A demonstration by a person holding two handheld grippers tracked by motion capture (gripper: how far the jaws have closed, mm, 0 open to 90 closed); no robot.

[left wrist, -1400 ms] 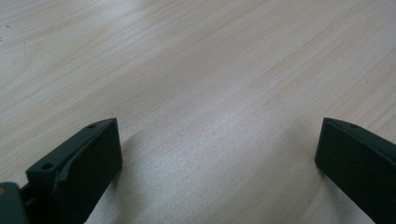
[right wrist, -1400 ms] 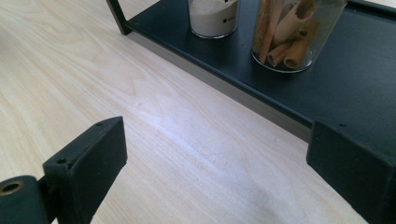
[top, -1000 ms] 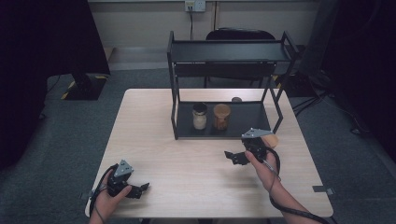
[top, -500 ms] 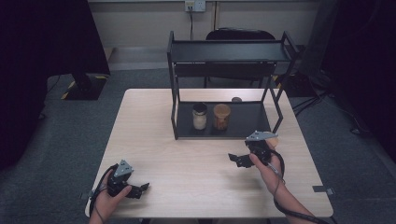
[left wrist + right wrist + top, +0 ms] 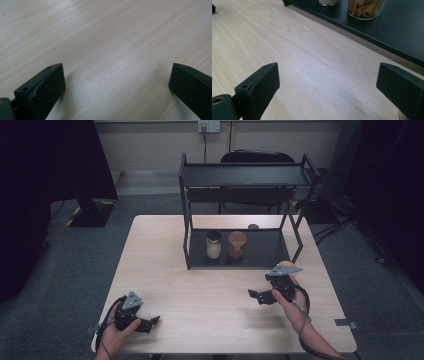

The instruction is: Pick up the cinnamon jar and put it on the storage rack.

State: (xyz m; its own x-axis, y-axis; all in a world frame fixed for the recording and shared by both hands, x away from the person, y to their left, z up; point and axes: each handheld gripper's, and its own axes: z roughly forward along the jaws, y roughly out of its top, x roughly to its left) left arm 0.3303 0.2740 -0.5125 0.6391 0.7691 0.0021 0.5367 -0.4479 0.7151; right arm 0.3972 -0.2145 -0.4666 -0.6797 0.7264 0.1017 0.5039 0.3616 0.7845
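Cinnamon-stick jar (image 5: 237, 244) beside white-filled jar (image 5: 214, 244) on shelf (image 5: 265, 251); both grippers' jaws spread, empty.

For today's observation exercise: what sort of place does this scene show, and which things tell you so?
Probably an office or lab room set up for recording: a plain wooden table on grey carpet, a wall socket, and a black shelf rack holding two jars.

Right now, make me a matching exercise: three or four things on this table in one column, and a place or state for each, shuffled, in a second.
1. left gripper
2. right gripper
3. white-filled jar
4. cork-lidded jar

A. on the rack's bottom shelf, right of its neighbour
B. jaws open, near the table's front left corner
C. on the rack's bottom shelf, left of its neighbour
D. jaws open, just in front of the rack

Pairs: 1-B, 2-D, 3-C, 4-A
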